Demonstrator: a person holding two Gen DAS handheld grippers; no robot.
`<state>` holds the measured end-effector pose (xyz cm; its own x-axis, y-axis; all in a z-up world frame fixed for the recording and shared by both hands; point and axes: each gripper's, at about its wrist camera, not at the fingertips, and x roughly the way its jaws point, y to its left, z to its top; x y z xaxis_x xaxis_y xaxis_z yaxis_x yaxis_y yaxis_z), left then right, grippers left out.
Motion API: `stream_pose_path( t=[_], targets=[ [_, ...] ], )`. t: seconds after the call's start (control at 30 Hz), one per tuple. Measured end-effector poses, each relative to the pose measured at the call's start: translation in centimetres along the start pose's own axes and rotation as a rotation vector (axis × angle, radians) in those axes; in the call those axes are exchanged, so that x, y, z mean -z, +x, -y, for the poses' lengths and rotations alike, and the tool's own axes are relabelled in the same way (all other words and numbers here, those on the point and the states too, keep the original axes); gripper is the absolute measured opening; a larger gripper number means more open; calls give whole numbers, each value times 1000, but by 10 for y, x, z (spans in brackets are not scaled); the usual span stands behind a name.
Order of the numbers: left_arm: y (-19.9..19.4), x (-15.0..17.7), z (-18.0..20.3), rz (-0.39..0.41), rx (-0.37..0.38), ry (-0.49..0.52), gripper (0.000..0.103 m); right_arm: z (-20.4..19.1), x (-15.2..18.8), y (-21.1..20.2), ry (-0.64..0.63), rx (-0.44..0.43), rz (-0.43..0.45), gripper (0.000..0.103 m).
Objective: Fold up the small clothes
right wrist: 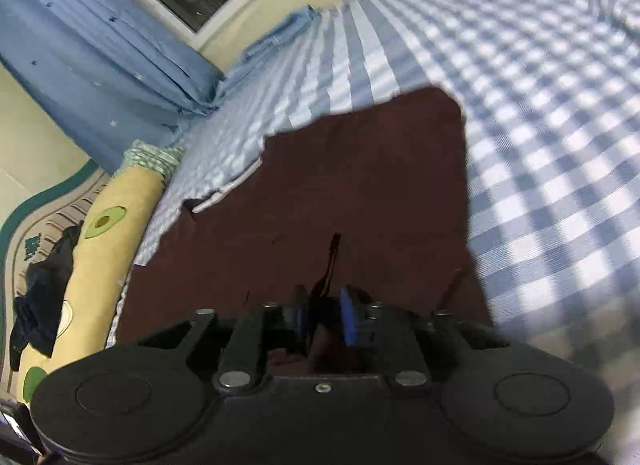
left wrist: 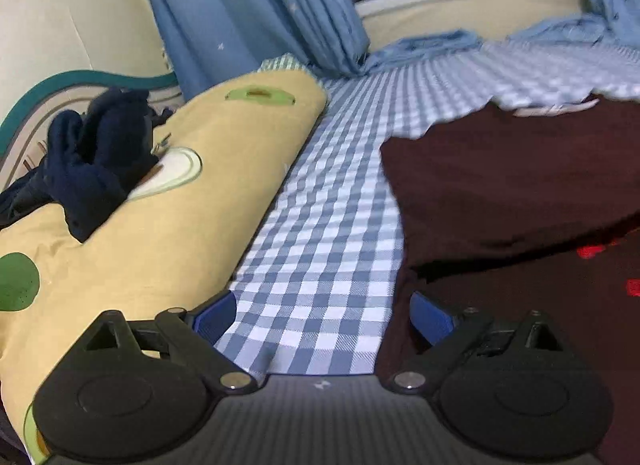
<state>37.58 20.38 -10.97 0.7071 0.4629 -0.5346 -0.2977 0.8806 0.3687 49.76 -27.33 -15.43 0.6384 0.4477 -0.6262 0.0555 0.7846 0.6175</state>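
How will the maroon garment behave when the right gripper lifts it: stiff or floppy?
Probably floppy: the maroon garment lies flat on the checked bedsheet with soft creases, and bunches where the right gripper pinches it. Likely light, being thin cloth. Lifted from one pinch it may drape and drag, since the left gripper is open, holding nothing.

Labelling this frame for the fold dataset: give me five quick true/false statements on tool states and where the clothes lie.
1. The left tool is open, with only checked bedsheet between its fingers. True.
2. The right tool is open and holds nothing. False: its fingers are closed on a pinch of the maroon garment.
3. The maroon garment lies on the checked bedsheet. True.
4. The dark navy clothing lies on the maroon garment. False: it lies on the yellow avocado-print pillow, apart from the garment.
5. The curtains are red. False: they are blue.
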Motion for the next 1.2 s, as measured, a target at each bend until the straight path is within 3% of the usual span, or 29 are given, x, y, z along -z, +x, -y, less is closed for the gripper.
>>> stream_pose_path(
  t=[0.07, 0.13, 0.23, 0.3, 0.4, 0.5, 0.67, 0.83, 0.93, 1.03, 1.2],
  targets=[
    [-26, 0, -7, 48, 37, -25, 96, 0, 1, -33, -36, -32, 33, 35],
    [-55, 0, -13, 96, 80, -56, 97, 1, 3, -79, -59, -76, 99, 57],
    [-98, 3, -19, 159, 175, -104, 99, -15, 13, -161, -166, -109, 184, 59],
    [-125, 7, -18, 183, 264, -124, 100, -27, 20, -210, -243, -146, 160, 61],
    [-160, 18, -8, 193, 378, -114, 100, -51, 38, -264, -335, -125, 98, 99],
    [-184, 28, 6, 165, 407, -97, 102, -80, 74, -307, -443, -109, 104, 102],
    [-212, 52, 11, 84, 430, -130, 102, -114, 147, -322, -483, -30, 110, 102],
    [-218, 79, 9, -66, 392, -155, 102, -114, 218, -285, -481, 46, 93, 102],
    [-218, 91, 7, -127, 376, -201, 102, -103, 235, -254, -358, 3, 84, 102],
    [-222, 101, 5, -127, 365, -229, 102, -103, 241, -237, -274, -40, 55, 102],
    [-230, 114, 6, -113, 355, -259, 102, -122, 254, -223, -298, -14, 61, 102]
  ],
)
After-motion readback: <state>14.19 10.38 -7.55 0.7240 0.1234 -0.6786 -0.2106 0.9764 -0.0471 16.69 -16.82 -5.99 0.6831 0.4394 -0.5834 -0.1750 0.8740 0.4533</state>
